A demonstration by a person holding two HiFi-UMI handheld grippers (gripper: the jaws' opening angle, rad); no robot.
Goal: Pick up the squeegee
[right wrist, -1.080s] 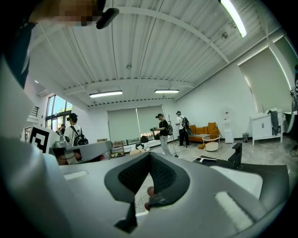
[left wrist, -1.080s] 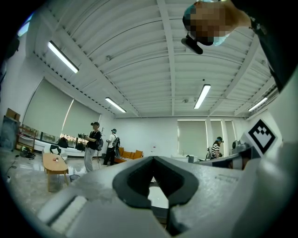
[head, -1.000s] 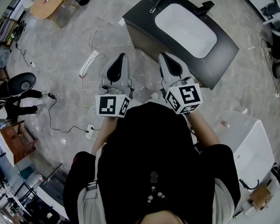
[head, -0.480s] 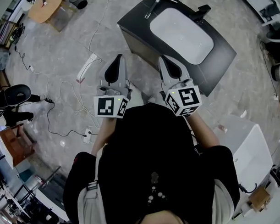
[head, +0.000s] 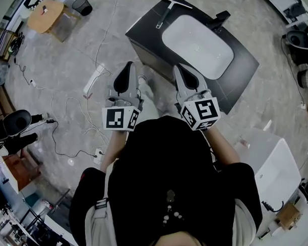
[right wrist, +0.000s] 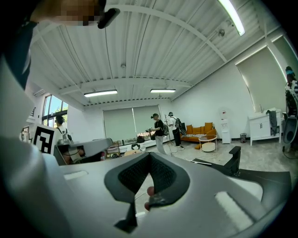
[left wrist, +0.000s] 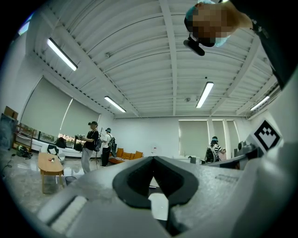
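Observation:
The squeegee, a thin pale handle with a crossbar blade, lies on the far left corner of the black counter beside the white basin. A black faucet stands behind the basin. My left gripper is shut and empty, held over the floor just short of the counter's near left corner. My right gripper is also shut and empty, its tip at the counter's near edge. Both point level toward the counter, well short of the squeegee. The left gripper and right gripper show closed jaws in their own views.
A white power strip and loose cables lie on the floor to the left. A white cabinet stands at the right, a wooden table and black bin at far left. People stand far across the room.
Both grippers have travelled forward toward the counter, staying shut. The counter now sits closer to their tips, and the whole squeegee has come into the head view.

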